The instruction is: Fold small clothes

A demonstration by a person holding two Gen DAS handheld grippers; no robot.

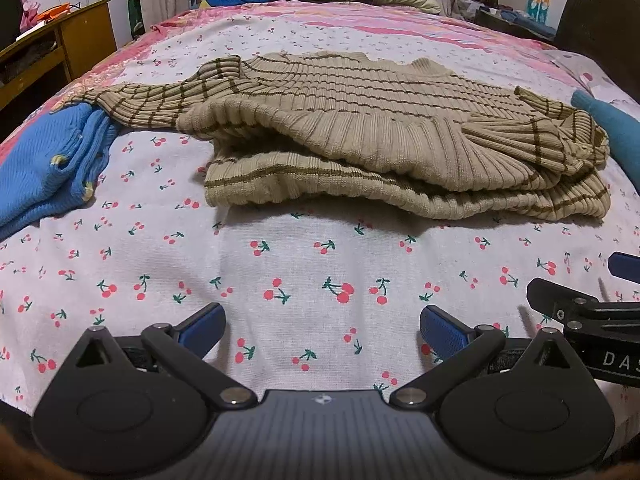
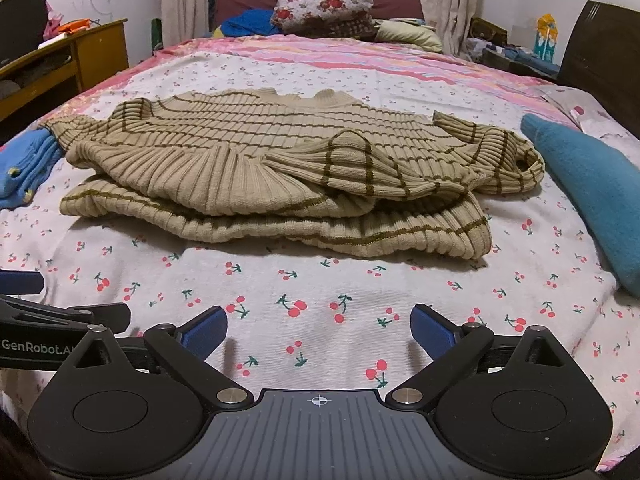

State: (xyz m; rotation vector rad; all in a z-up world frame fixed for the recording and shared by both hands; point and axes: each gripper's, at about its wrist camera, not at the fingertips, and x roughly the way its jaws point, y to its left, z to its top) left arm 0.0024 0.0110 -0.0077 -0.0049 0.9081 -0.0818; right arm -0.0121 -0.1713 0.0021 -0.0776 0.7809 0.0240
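Striped beige sweater lying partly folded in the middle of the bed.

Both grippers hover low over the cherry-print sheet, short of the sweater: the left gripper and right gripper each have their blue-padded fingers spread wide, holding nothing. A blue knit garment touches the sweater's left sleeve; a teal garment lies just beside its right.
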